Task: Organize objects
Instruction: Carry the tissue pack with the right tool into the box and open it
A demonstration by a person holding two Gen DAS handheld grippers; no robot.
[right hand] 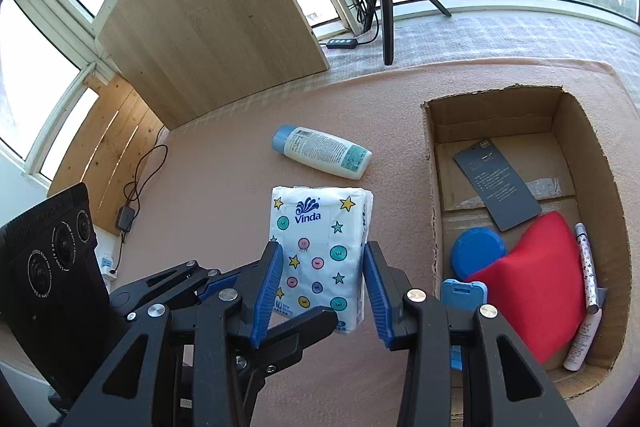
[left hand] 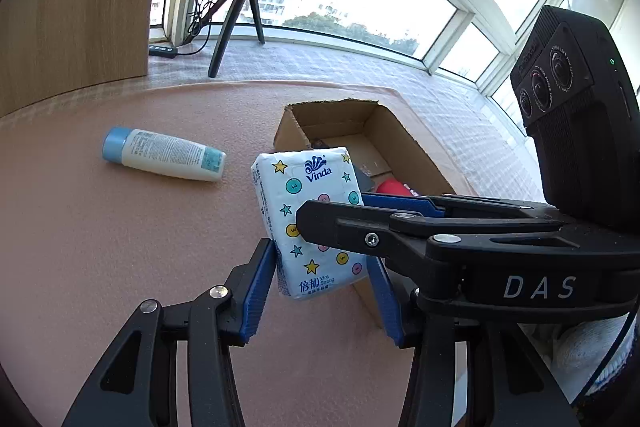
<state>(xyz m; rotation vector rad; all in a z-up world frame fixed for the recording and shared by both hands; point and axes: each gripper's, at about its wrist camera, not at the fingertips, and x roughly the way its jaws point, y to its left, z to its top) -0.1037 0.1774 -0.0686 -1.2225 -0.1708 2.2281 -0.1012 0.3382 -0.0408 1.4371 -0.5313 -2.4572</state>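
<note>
Cardboard box (right hand: 560,131) on the pink tabletop (right hand: 208,187) already holds several items. Both grippers flank the tissue pack (right hand: 320,251), lifted beside it: left gripper (left hand: 320,291) seemingly pinching, right gripper (right hand: 322,291) slightly apart. Next, I'd guess, carry it boxward; the lotion bottle (right hand: 322,155) waits.

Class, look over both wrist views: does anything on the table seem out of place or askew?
Yes. The lotion bottle lies on its side on the pink mat, outside the cardboard box that holds the other items. The tissue pack also sits outside, between both grippers' fingers.
</note>
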